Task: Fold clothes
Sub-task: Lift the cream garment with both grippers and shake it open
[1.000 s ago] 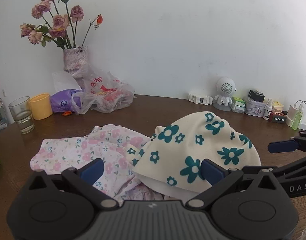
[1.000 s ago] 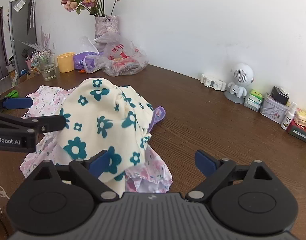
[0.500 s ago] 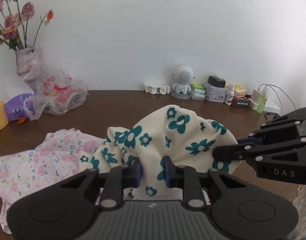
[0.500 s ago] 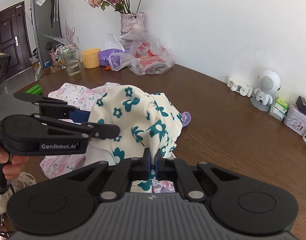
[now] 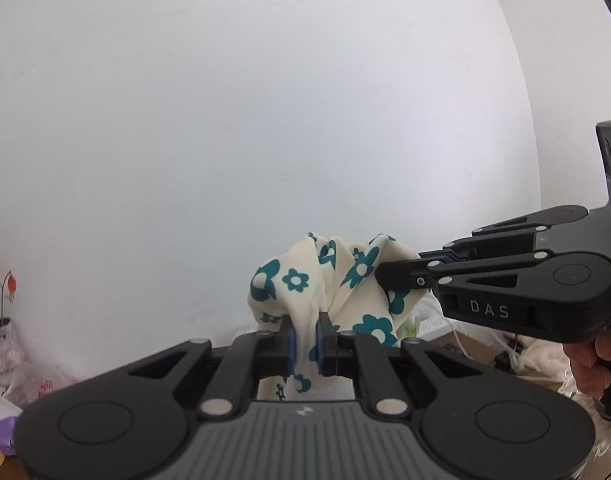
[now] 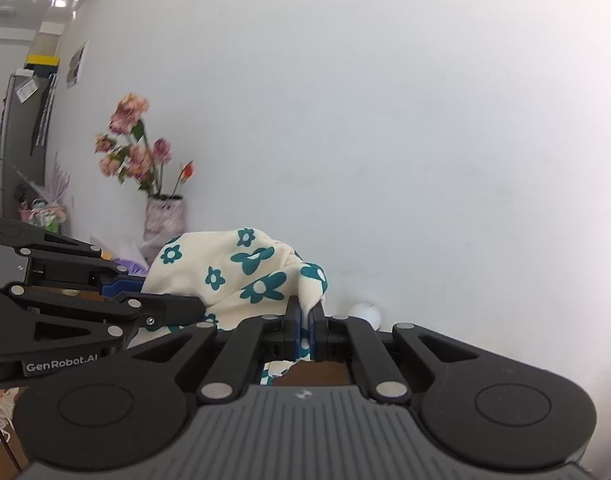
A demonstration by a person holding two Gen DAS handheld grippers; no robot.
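Cloth first, from the left wrist: my left gripper (image 5: 304, 338), spread wide a second ago, is closing on the flowered garment (image 5: 329, 280), now lifted against the wall. From the right wrist, my right gripper (image 6: 305, 330) pinches its other edge beside the vase (image 6: 163, 220). Ready to spread out, I judge.

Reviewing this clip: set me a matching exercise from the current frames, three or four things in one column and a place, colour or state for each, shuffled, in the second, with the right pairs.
Column one:
1. left gripper
2. garment
3. vase
4. flowers

Column two:
A. cream with teal flower print
B. pink and dusty, rising above the vase
C. stands against the white wall, left of the garment in the right wrist view
D. closing on a bunched fold of the garment

Pairs: 1-D, 2-A, 3-C, 4-B
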